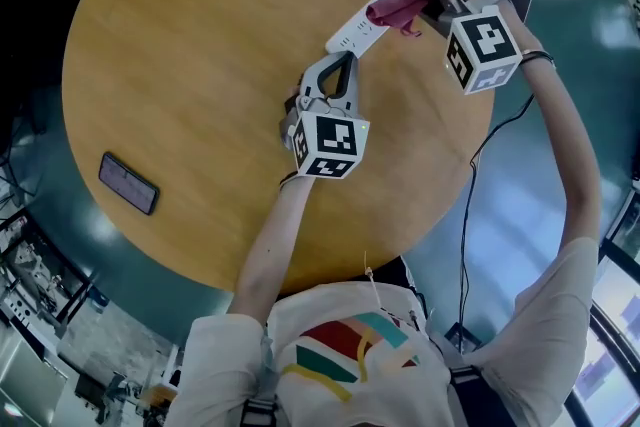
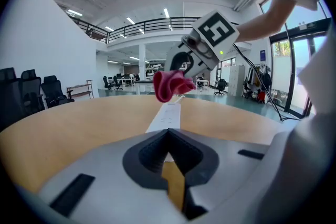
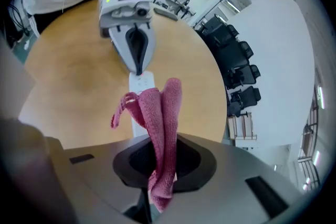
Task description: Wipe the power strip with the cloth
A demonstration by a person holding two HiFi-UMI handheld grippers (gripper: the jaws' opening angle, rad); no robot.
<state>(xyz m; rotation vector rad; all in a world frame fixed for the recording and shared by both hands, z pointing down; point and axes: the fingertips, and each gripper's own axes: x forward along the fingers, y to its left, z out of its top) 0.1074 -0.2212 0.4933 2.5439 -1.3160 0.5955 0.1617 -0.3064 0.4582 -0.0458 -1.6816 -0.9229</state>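
Note:
A white power strip (image 1: 360, 25) lies on the round wooden table (image 1: 200, 65) near its far right edge. My left gripper (image 1: 349, 56) is shut, and its tip rests at the strip's near end (image 2: 167, 117). My right gripper (image 1: 412, 5) is shut on a pink cloth (image 1: 392, 13) that hangs over the strip's far part. In the right gripper view the cloth (image 3: 160, 113) dangles from the jaws above the strip (image 3: 142, 84), with the left gripper (image 3: 137, 68) beyond it. From the left gripper (image 2: 168, 140), the cloth (image 2: 169, 85) shows bunched just over the strip.
A dark phone (image 1: 128, 183) lies on the table's near left part. A black cable (image 1: 468, 205) hangs off the table's right side. The table edge runs close behind the power strip. Office chairs (image 3: 236, 65) stand on the floor beyond the table.

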